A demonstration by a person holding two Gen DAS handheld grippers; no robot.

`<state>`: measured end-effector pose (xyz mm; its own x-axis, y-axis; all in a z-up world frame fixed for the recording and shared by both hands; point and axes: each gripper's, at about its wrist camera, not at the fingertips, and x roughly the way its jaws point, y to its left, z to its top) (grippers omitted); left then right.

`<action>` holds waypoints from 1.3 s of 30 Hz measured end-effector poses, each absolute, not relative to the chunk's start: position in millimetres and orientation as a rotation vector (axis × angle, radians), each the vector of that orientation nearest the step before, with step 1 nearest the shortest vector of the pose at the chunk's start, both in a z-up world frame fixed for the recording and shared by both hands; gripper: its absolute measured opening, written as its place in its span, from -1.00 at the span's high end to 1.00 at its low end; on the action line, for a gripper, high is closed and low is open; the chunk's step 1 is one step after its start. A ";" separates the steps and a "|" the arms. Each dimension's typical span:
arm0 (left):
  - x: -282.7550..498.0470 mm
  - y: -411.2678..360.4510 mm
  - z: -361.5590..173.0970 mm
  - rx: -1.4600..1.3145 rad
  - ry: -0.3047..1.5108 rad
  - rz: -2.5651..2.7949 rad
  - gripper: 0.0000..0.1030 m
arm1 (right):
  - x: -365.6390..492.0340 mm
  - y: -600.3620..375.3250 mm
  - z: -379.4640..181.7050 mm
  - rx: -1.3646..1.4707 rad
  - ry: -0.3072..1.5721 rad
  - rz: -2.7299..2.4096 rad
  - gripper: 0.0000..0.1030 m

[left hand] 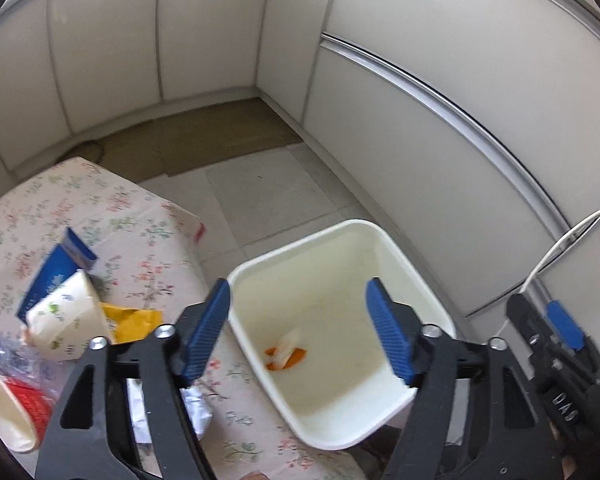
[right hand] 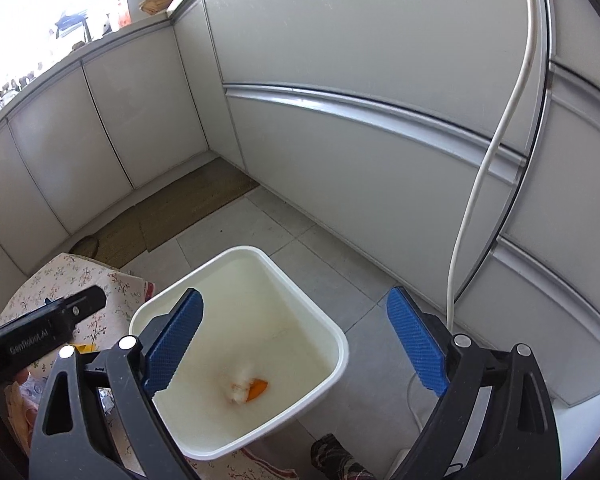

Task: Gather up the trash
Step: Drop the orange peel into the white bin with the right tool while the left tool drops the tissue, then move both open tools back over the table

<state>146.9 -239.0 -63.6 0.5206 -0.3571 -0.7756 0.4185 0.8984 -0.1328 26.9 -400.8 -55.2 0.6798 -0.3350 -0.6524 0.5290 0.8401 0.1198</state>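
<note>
Both grippers hung above a white bin [left hand: 342,308] that stood on the tiled floor [left hand: 260,196], hard against the edge of a table with a flowered cloth [left hand: 112,216]. The left gripper [left hand: 304,328] had its blue pads spread wide with nothing between them; through the gap the inside of the bin showed. At the bottom of the bin lay a scrap of white wrapper over something orange [left hand: 286,354], the only trash in it.

The right gripper [right hand: 296,344] was likewise released, jaws far apart and empty, framing the same bin [right hand: 240,344] from the other side, with the white and orange scrap [right hand: 246,390] at about six o'clock of the bin's floor. In the left wrist view the right gripper [left hand: 548,336] showed at four o'clock; in the right wrist view the left gripper's black body [right hand: 48,332] crossed at nine o'clock.

More trash waited on the table, at eight to nine o'clock in the left wrist view: a blue packet [left hand: 56,272], a white paper cup with green print [left hand: 70,320] tipped on its side, a yellow wrapper [left hand: 134,320], a red-and-white cup [left hand: 16,404] and crumpled white paper [left hand: 196,408] just beside the bin's near wall.

A white cable [right hand: 484,184] ran down the pale cabinet fronts [right hand: 360,128] at two o'clock, and a brown mat [right hand: 188,208] lay in the far corner.
</note>
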 end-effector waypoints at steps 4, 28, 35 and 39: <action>137.9 -223.7 -59.0 0.103 0.869 -0.378 -0.71 | 27.7 -386.2 -48.6 0.276 0.630 -0.487 -0.82; 107.6 -65.0 -38.4 0.093 0.773 -0.044 -0.80 | 67.8 -234.2 -32.4 0.015 0.586 -0.199 -0.87; 108.8 -5.2 -38.2 0.063 0.782 0.044 -0.80 | 76.3 -185.6 -35.4 -0.055 0.575 -0.094 -0.87; 111.5 29.6 -40.9 0.060 0.795 0.100 -0.80 | 79.1 -158.1 -36.9 -0.100 0.571 -0.031 -0.87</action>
